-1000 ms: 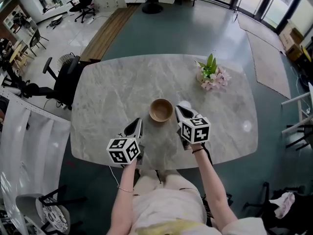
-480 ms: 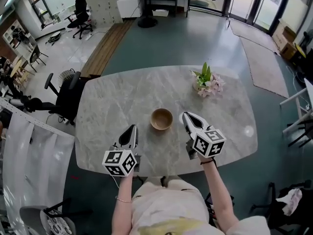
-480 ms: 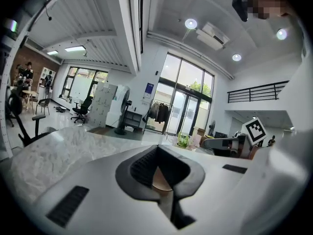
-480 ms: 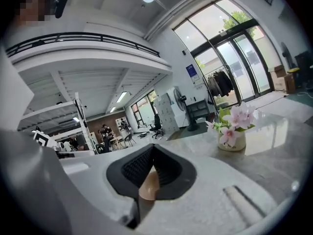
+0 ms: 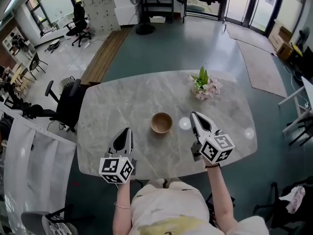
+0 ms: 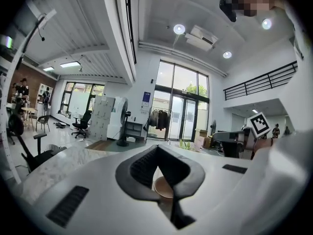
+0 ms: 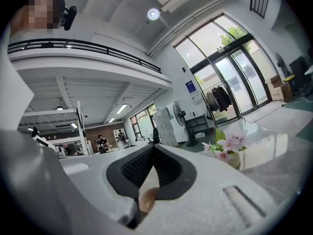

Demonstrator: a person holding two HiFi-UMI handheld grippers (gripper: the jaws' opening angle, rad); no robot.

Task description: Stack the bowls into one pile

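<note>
Bowls: one wooden bowl (image 5: 161, 123) in sight, mid-desk (image 5: 122, 102), between both grippers and touching neither.
Grippers: two. The left gripper (image 5: 126, 130) has its jaws pressed together on nothing, and so does the right gripper (image 5: 194, 114).
Flower pots: one flower pot (image 5: 203, 86), beyond the bowl.

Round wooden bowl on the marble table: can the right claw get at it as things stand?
Probably yes. Only bare grey marble table lies between the round wooden bowl and the right claw beside it; the pot of pink flowers stands farther back. The claw is shut and would have to open first.
</note>
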